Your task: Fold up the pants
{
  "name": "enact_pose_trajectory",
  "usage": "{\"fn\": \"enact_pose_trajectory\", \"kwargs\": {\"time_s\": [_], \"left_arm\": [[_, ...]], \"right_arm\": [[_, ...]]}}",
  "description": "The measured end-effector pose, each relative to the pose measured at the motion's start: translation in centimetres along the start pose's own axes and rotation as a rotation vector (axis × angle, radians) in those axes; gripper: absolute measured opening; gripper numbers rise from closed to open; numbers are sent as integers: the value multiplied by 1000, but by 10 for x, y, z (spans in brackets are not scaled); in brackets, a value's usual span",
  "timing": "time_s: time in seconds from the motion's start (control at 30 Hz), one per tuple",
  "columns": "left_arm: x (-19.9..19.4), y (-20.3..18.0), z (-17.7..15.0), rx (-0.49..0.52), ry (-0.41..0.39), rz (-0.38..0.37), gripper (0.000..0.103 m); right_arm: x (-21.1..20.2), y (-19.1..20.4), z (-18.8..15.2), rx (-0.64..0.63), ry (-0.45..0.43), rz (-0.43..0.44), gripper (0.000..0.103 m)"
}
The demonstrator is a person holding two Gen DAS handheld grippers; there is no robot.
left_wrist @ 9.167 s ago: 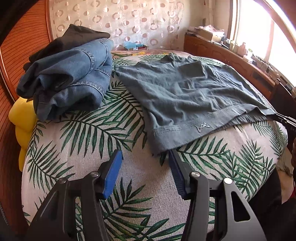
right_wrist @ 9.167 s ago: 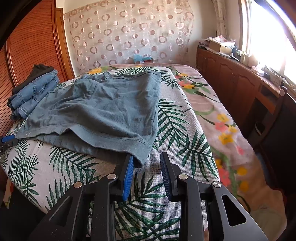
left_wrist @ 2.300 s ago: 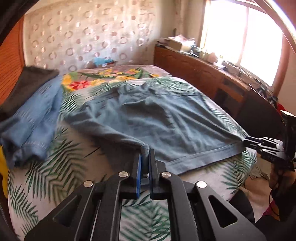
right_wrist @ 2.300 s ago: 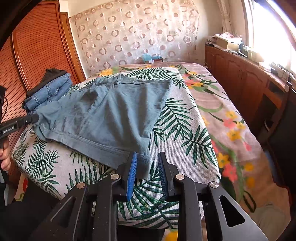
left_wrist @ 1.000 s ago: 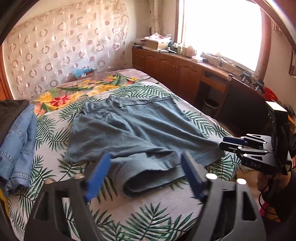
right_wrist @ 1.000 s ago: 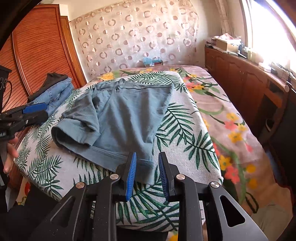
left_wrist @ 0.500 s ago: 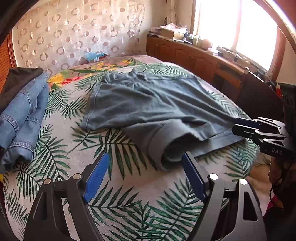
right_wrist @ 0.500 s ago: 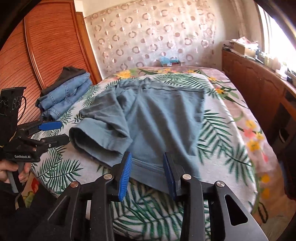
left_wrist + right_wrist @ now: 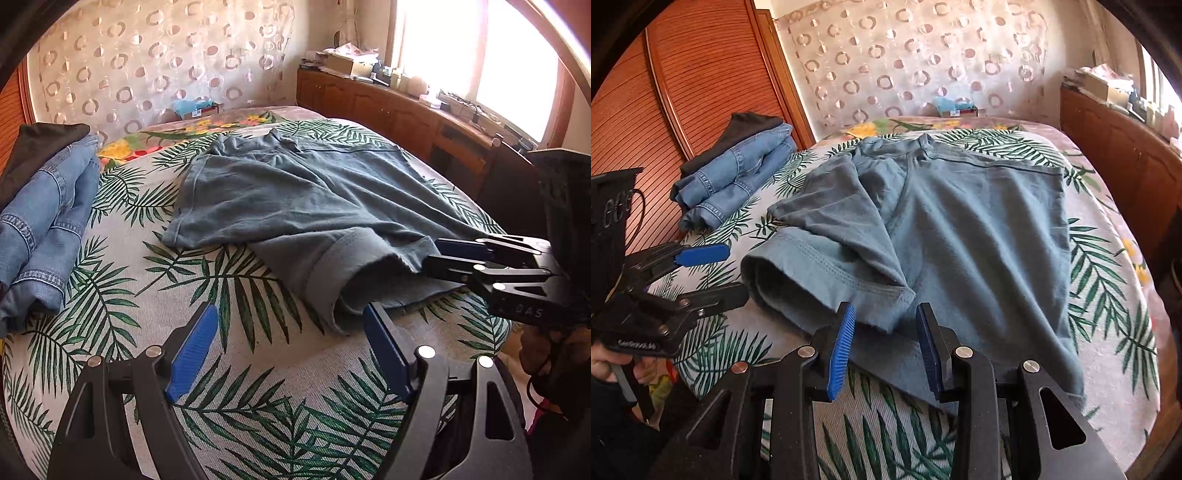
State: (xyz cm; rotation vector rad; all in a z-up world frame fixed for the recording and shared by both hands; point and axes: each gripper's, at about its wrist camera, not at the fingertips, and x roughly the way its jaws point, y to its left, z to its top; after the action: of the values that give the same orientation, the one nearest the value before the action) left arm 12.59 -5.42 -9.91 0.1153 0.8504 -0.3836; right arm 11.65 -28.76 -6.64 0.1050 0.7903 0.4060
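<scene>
Two blue pads of the left gripper [image 9: 288,354] stand wide apart, empty, just short of the grey-green shorts [image 9: 295,206] on the leaf-print bedspread [image 9: 229,369]. The shorts look soft and limp; the hemmed leg opening seems the best hold.

From the right wrist, the right gripper [image 9: 884,345] is parted, clamping nothing, over the folded leg's corner. Folded jeans [image 9: 738,177] lie well clear.

grey-blue shorts [image 9: 979,236] lie on a bedcover [image 9: 236,295] with green palm leaves, beside light blue jeans [image 9: 44,221].
</scene>
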Motion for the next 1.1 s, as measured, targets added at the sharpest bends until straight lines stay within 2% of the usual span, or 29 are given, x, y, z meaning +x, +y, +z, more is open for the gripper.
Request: {"fn": "enact_pose_trajectory", "kwargs": {"time_s": [0.17, 0.3, 0.4, 0.7, 0.87, 1.1], "left_arm": [[0, 0, 0, -1, 0, 2, 81], [0, 1, 0, -1, -1, 2, 81], [-2, 0, 0, -1, -9, 1, 81], [-21, -3, 6, 3, -63, -27, 81], [-25, -6, 12, 10, -82, -28, 81], [-16, -8, 16, 19, -71, -21, 81]], "right_arm": [[2, 1, 5, 4, 7, -20, 36], [4, 12, 6, -15, -3, -21, 14], [-3, 13, 4, -23, -28, -5, 7], [-53, 9, -5, -32, -107, -4, 6], [-72, -3, -17, -11, -107, -34, 6], [-85, -13, -30, 24, -100, -80, 6]]}}
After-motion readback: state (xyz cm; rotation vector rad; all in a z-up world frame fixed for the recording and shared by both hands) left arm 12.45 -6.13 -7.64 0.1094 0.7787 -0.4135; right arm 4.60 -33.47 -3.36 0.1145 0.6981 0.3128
